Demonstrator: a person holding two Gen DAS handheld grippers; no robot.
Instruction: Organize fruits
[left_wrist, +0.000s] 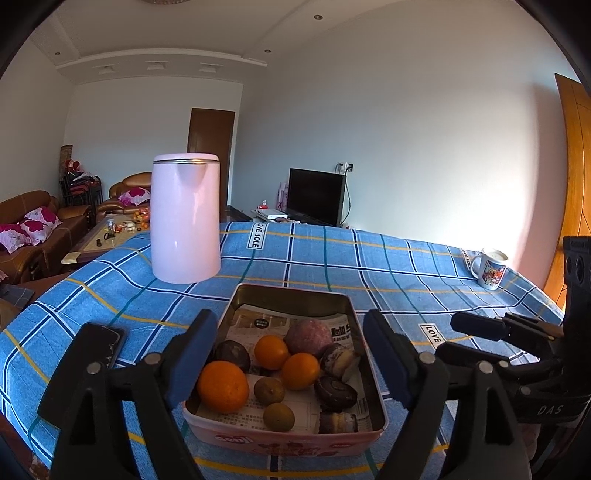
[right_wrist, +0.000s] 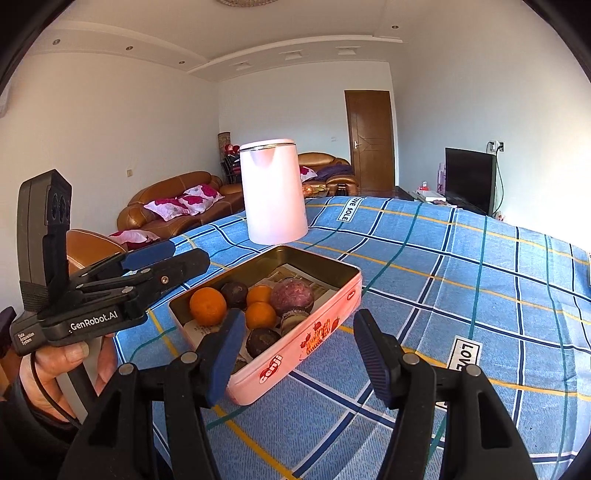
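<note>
A pink tin tray (left_wrist: 280, 441) lined with newspaper sits on the blue plaid tablecloth (left_wrist: 369, 266). It holds a large orange (left_wrist: 222, 386), two smaller oranges (left_wrist: 271, 351), a purple round fruit (left_wrist: 308, 336), two small brown fruits (left_wrist: 269, 390) and dark pastries (left_wrist: 335, 393). My left gripper (left_wrist: 291, 365) is open and empty, hovering over the tray's near end. My right gripper (right_wrist: 299, 356) is open and empty, by the tray's near corner (right_wrist: 295, 350); the large orange (right_wrist: 207, 306) shows there too. The right gripper also shows in the left wrist view (left_wrist: 480, 334).
A tall pink kettle (left_wrist: 184, 218) stands behind the tray. A black phone (left_wrist: 105, 341) lies left of the tray. A white printed mug (left_wrist: 489, 267) stands at the far right table edge. Sofas, a low table and a TV lie beyond.
</note>
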